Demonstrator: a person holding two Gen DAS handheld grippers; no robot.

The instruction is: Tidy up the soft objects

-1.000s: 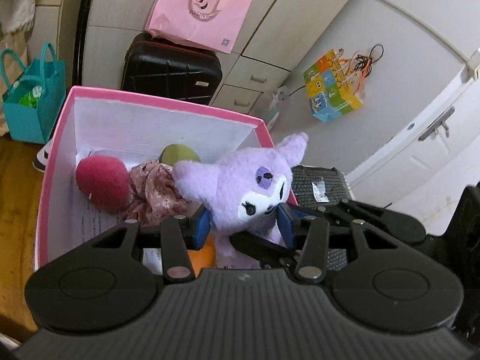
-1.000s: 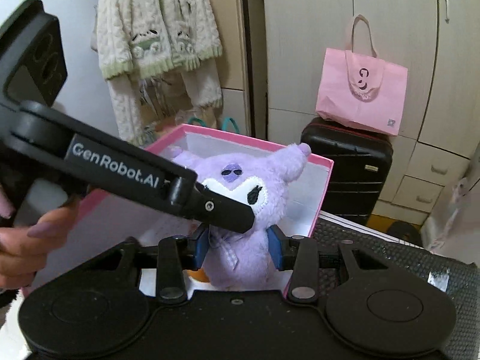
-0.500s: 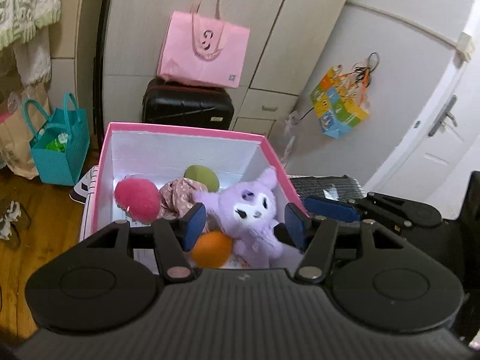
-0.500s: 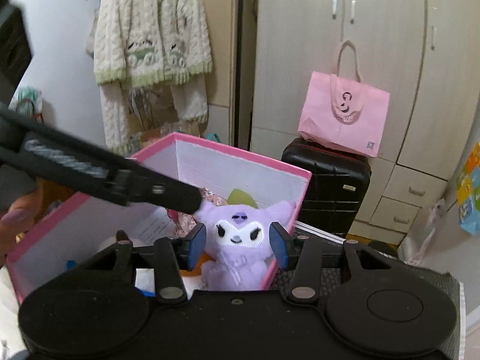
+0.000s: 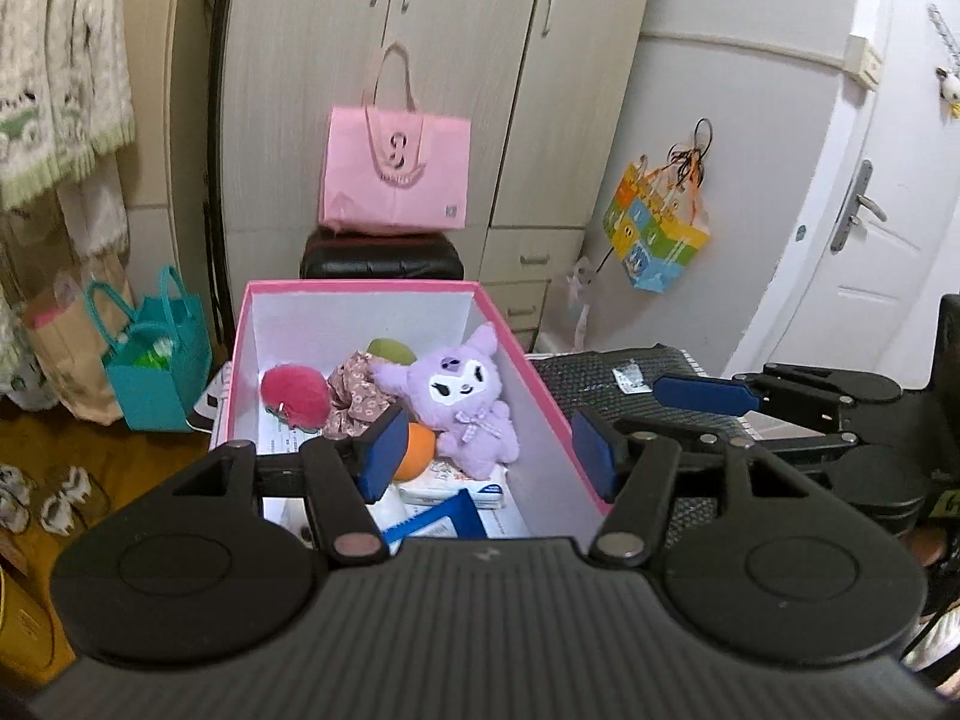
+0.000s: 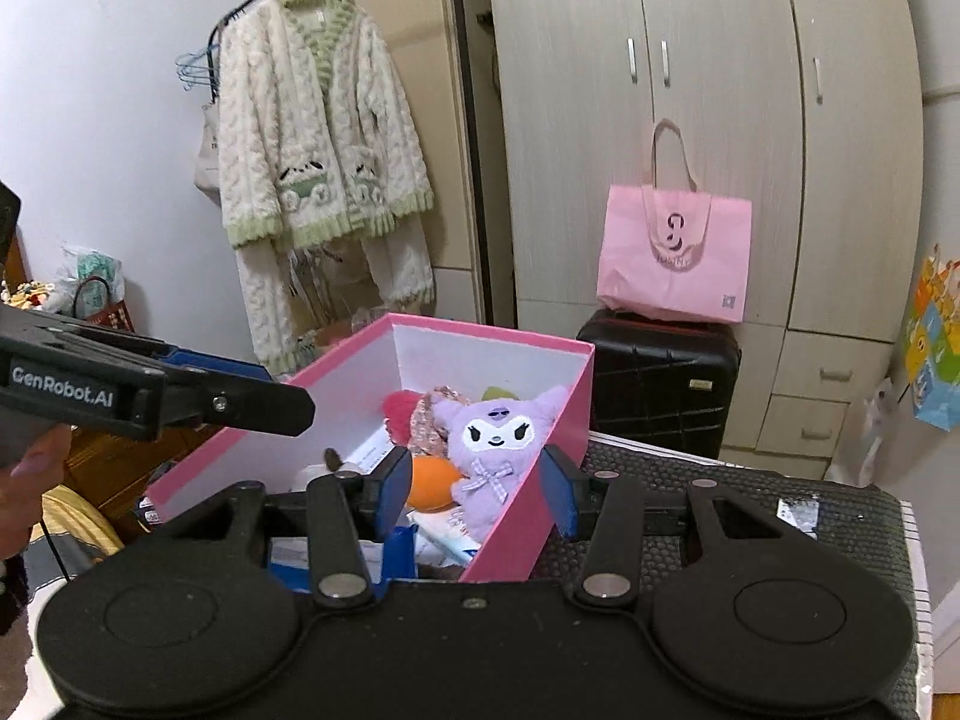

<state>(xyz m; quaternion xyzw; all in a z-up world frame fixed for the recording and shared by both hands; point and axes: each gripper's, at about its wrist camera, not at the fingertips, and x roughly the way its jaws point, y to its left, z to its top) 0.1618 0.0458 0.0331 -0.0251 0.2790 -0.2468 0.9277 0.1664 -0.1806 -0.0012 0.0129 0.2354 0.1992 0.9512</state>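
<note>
Since the purple plush (image 5: 465,396) already sits inside the pink box (image 5: 360,287), propped against the wall on the right tool's side with its face up, the sorting looks well advanced. Around it lie a red fuzzy ball (image 5: 294,393), a floral fabric piece (image 5: 354,387), a green soft thing (image 5: 393,351) toward the far wall, and an orange ball (image 5: 415,444) just ahead of the left tool (image 5: 483,459). Papers and a blue packet fill the near end of the box. No soft item shows outside the box in either view, so little seems left, though what lies behind the tools cannot be seen.

Both tools hold nothing. The left tool's jaws are opening, with only air between the blue pads and the box below and ahead. The right tool (image 6: 477,492) stands partly open, empty as well, straddling the box's near wall in its own view.

Beside the box, under the right tool, a black dimpled surface (image 6: 750,498) carries a small wrapper. Beyond stand a black suitcase (image 6: 660,384) with a pink tote (image 6: 675,258) on top, pale wardrobes, a hanging knitted cardigan (image 6: 318,138), a teal bag (image 5: 156,360) on the wooden floor, and a white door.
</note>
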